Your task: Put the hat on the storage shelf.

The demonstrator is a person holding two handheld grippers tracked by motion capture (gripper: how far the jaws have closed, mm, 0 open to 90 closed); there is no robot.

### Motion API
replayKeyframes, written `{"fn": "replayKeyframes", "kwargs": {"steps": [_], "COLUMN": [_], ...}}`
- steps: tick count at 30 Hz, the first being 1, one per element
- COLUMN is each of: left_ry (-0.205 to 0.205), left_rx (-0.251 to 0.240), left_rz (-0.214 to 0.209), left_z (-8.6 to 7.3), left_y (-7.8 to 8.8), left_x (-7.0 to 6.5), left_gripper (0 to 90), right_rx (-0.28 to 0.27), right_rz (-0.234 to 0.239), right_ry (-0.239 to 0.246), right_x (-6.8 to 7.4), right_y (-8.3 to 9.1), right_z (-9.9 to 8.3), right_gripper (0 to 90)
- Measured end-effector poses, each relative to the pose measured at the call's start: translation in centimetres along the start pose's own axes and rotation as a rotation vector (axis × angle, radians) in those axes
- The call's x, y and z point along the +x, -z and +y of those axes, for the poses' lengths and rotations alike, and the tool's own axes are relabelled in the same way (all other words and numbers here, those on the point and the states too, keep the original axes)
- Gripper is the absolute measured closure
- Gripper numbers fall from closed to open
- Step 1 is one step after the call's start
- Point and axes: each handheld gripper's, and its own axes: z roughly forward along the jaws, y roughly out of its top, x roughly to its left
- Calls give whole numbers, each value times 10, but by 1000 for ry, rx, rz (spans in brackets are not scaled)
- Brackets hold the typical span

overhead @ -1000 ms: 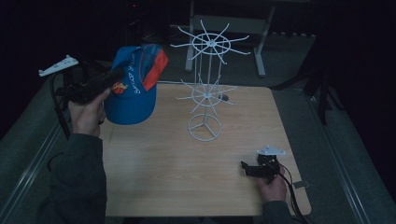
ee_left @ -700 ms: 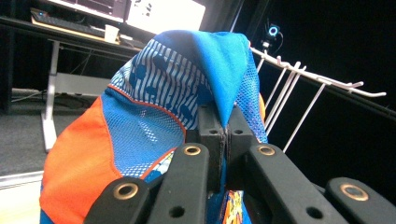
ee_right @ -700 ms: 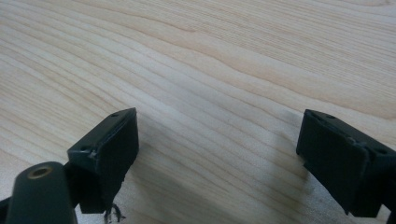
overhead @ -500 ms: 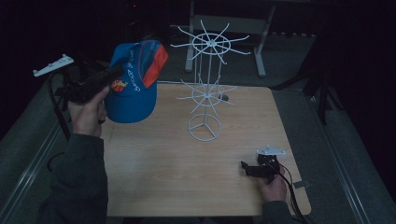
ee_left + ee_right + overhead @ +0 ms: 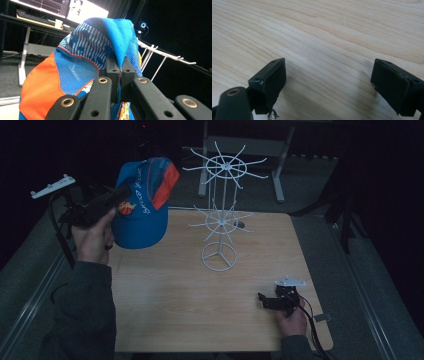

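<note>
Cap hangs in the air off the table's far left corner, blue with an orange panel (mesh shows in the left gripper view), left of the white wire rack. My left gripper is clamped on a fold of its fabric. My right gripper rests low over the wood near the front right edge, jaws spread wide with nothing between them.
</note>
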Motion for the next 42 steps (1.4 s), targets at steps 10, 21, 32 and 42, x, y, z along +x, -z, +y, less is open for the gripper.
{"fn": "replayKeyframes", "kwargs": {"steps": [10, 21, 32, 42], "left_ry": [-5, 3, 25, 50], "left_rx": [1, -13, -31, -57], "left_rz": [14, 6, -29, -84], "left_z": [4, 11, 11, 10], "left_y": [0, -3, -7, -8], "left_x": [-1, -4, -6, -6], "left_gripper": [896, 896, 896, 896], "right_rx": [0, 0, 0, 1], "right_rz": [0, 0, 0, 0], "right_ry": [0, 0, 1, 2], "right_x": [0, 0, 0, 0], "right_y": [0, 0, 0, 0], "right_z": [0, 0, 0, 0], "right_gripper": [127, 127, 127, 127]}}
